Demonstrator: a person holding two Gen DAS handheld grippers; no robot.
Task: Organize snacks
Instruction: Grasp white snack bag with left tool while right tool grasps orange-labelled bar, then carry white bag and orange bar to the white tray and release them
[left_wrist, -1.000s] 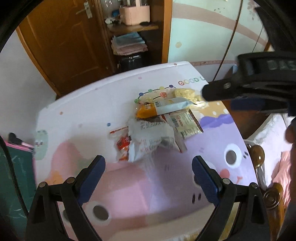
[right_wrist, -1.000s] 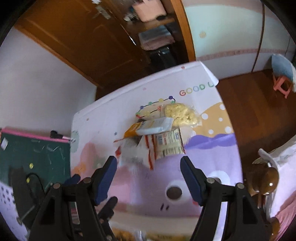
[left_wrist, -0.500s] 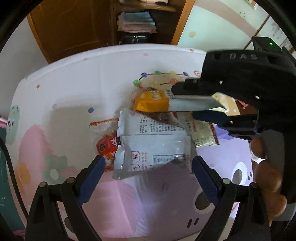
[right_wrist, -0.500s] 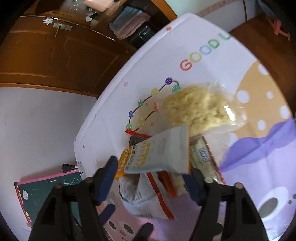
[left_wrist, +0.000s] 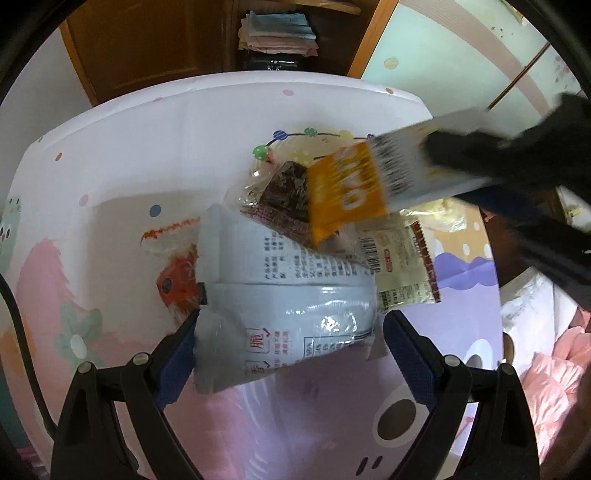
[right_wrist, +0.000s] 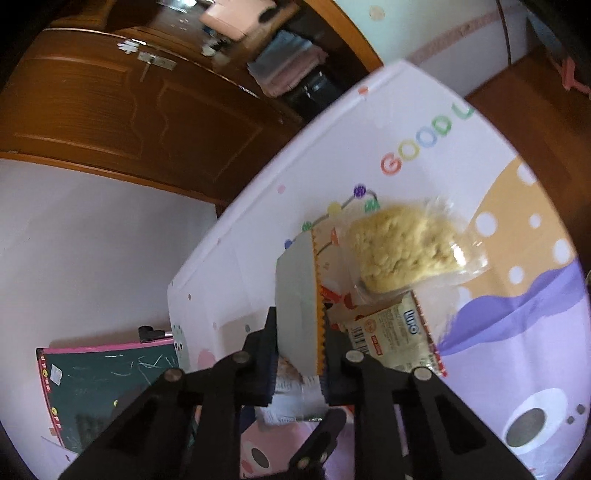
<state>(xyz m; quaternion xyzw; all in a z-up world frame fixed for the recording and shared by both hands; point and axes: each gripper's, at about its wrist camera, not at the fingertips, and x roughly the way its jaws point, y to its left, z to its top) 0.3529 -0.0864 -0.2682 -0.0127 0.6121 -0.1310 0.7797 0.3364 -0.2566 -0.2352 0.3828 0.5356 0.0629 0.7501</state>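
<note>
A heap of snack packets lies on the cartoon play mat (left_wrist: 110, 155). My left gripper (left_wrist: 288, 354) is open, its fingers either side of the near end of a white packet with black print (left_wrist: 295, 302). My right gripper (right_wrist: 299, 354) is shut on an orange and white packet (right_wrist: 297, 306), seen lifted above the heap in the left wrist view (left_wrist: 376, 184). A clear bag of yellow puffed snack (right_wrist: 399, 251) and a cream packet with a barcode (right_wrist: 391, 332) lie on the mat. A dark seaweed packet (left_wrist: 286, 192) and a red packet (left_wrist: 177, 284) sit in the heap.
The mat (right_wrist: 517, 332) ends at a wooden door (right_wrist: 110, 110) and a shelf with folded cloths (left_wrist: 277, 29). A green chalkboard with a pink rim (right_wrist: 107, 384) lies left of the mat. Pink fabric (left_wrist: 554, 380) lies at the right.
My right gripper has closed on the orange and white packet and lifted it off the heap. My left gripper has moved forward so its fingers flank the white packet.
</note>
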